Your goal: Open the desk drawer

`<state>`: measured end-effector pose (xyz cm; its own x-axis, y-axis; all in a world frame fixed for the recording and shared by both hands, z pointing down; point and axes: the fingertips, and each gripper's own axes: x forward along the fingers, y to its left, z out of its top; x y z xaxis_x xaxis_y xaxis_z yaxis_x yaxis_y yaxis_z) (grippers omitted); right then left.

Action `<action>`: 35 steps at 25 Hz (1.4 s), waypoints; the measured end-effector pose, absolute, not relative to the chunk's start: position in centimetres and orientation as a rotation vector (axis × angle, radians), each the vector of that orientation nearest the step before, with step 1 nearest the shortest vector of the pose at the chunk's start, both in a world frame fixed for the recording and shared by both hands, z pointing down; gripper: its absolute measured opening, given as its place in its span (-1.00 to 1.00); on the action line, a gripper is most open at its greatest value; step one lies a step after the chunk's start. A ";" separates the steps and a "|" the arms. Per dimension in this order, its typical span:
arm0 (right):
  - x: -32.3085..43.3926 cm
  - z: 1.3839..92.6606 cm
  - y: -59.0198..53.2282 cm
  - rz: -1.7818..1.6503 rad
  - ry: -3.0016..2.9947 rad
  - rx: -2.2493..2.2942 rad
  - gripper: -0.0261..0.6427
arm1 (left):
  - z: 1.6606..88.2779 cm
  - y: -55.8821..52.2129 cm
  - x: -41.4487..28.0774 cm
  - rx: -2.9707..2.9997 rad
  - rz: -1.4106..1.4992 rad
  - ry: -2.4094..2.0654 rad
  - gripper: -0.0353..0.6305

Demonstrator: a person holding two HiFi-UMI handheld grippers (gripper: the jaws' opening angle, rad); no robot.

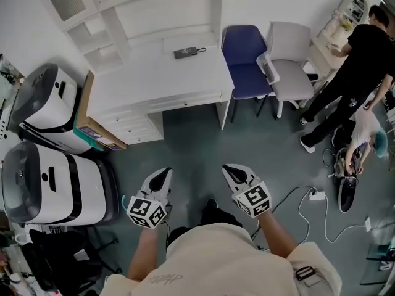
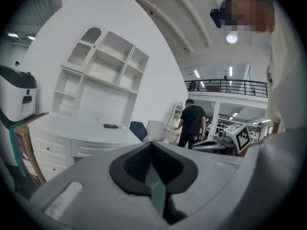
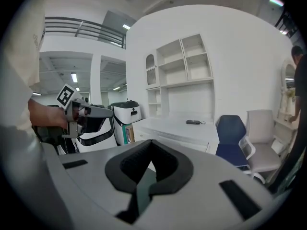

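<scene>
Both grippers hang over the grey floor (image 1: pixel 197 147) in front of the white desk (image 1: pixel 160 73), well apart from it. The left gripper (image 1: pixel 162 175) has its 2 jaws pressed together with nothing between them, and the right gripper (image 1: pixel 232 170) is likewise closed and empty. The desk drawer (image 1: pixel 185 101) sits shut under the desktop, flush with the front. A black device (image 1: pixel 185 52) lies on the desktop, and a blue chair (image 1: pixel 244 54) stands just beside the desk.
</scene>
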<state>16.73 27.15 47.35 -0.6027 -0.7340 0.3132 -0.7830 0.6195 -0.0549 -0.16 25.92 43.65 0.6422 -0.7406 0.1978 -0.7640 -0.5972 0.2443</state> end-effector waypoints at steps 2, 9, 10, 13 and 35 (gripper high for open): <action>17.5 48.0 26.0 0.306 -2.580 1.224 -0.94 | 43.9 24.9 0.0 2.545 0.127 -1.226 -0.85; 17.6 49.7 22.9 0.372 -2.557 1.163 -0.94 | 46.3 22.3 -0.1 2.485 0.203 -1.258 -0.85; 17.1 49.8 22.4 0.374 -2.553 1.160 -0.94 | 46.6 21.8 -0.4 2.488 0.210 -1.255 -0.85; 15.0 49.6 20.6 0.347 -2.544 1.158 -0.94 | 47.1 19.8 -2.1 2.494 0.207 -1.242 -0.85; 3.4 48.0 3.3 0.359 -2.403 1.391 -0.94 | 46.7 -0.8 -14.6 2.601 0.162 -1.092 -0.85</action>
<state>3.43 3.35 48.02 -0.4627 -0.7851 0.4117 -0.8712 0.4887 -0.0472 -14.62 -0.82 46.71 0.7023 -0.6759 0.2235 -0.7117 -0.6592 0.2430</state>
